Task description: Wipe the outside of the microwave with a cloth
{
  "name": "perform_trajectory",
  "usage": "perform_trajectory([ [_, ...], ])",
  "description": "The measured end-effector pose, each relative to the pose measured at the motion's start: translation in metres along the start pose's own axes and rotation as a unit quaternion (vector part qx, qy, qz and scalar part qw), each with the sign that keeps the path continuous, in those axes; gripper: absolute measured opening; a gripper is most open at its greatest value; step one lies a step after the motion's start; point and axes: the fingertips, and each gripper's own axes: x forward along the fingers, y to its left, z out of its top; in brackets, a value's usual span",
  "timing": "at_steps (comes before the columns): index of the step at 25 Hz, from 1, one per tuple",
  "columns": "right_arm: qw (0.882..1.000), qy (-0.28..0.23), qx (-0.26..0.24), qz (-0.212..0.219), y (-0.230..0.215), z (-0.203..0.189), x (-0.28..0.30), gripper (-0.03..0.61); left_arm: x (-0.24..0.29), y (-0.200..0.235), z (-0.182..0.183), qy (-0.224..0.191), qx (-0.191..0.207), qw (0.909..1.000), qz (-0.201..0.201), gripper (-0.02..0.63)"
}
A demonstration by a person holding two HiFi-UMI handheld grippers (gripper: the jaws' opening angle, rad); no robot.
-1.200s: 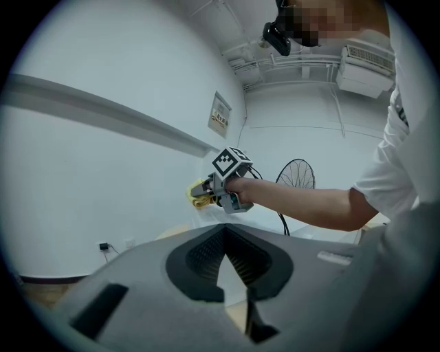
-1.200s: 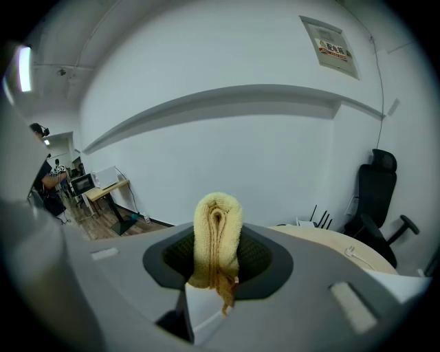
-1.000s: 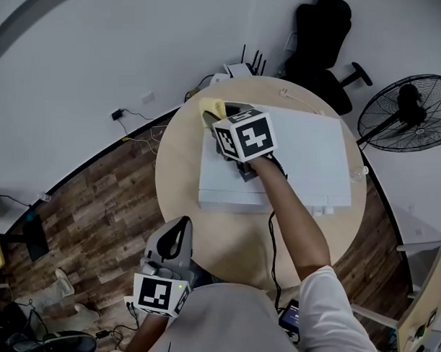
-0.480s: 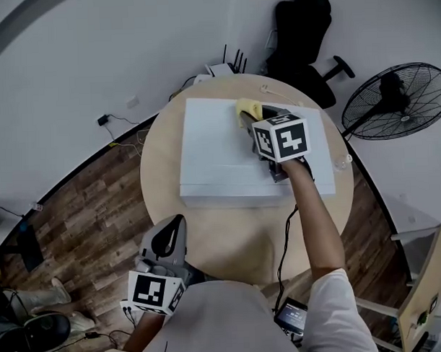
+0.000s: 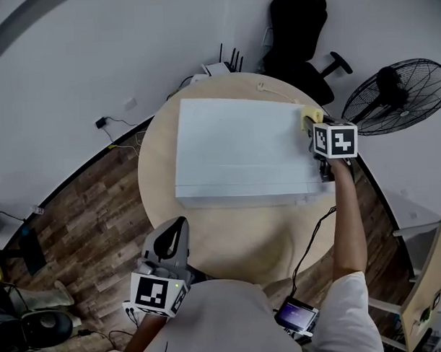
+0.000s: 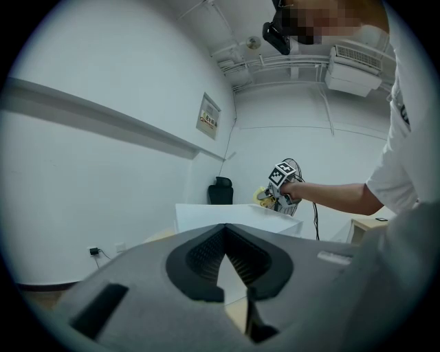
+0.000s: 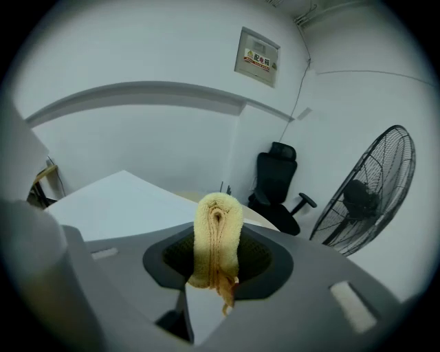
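Observation:
A white microwave (image 5: pixel 241 149) lies on the round wooden table (image 5: pixel 154 182); it also shows in the left gripper view (image 6: pixel 227 214) and the right gripper view (image 7: pixel 117 203). My right gripper (image 5: pixel 314 126) is at the microwave's far right top corner, shut on a folded yellow cloth (image 5: pixel 309 119). The cloth (image 7: pixel 216 240) stands pinched between the jaws, a frayed end hanging down. My left gripper (image 5: pixel 175 229) is held low by my body, off the table's near edge, jaws together and holding nothing. From the left gripper view the right gripper (image 6: pixel 271 196) and cloth (image 6: pixel 263 196) are far ahead.
A black office chair (image 5: pixel 298 32) and a standing fan (image 5: pixel 398 97) are behind the table on the right. A router (image 5: pixel 218 67) sits by the wall. A cable runs down to a small device (image 5: pixel 294 317) near my right side. Wood floor lies to the left.
My right gripper has carried the cloth across the microwave's top, from its far left corner to its far right corner. The left gripper has stayed where it was.

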Motion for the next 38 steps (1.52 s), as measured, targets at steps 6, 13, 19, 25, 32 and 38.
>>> perform_trajectory([
  [6, 0.994, 0.052, -0.043, -0.082, -0.048, -0.029, -0.003, 0.133, 0.002, -0.004, -0.004, 0.004, 0.0, 1.0, -0.005, -0.008],
  [13, 0.985, 0.102, -0.104, -0.09, -0.03, -0.037, 0.013, 0.132, 0.008, -0.002, -0.002, 0.006, -0.002, 1.0, -0.004, -0.008],
  [19, 0.994, 0.093, -0.048, -0.038, -0.006, -0.032, 0.015, 0.132, 0.01, 0.0, -0.008, 0.009, -0.007, 0.9999, -0.008, -0.008],
  [25, 0.996, 0.086, -0.034, -0.015, 0.02, -0.027, 0.016, 0.132, 0.008, 0.0, -0.009, 0.008, -0.01, 0.9999, -0.012, -0.008],
  [32, 0.996, 0.083, -0.04, 0.015, 0.064, -0.016, 0.021, 0.132, 0.001, 0.006, -0.01, 0.005, -0.012, 0.9999, -0.009, -0.008],
  [38, 0.996, 0.079, -0.032, 0.032, 0.097, -0.008, 0.025, 0.132, -0.007, 0.012, -0.013, 0.003, -0.02, 0.9998, -0.005, -0.008],
])
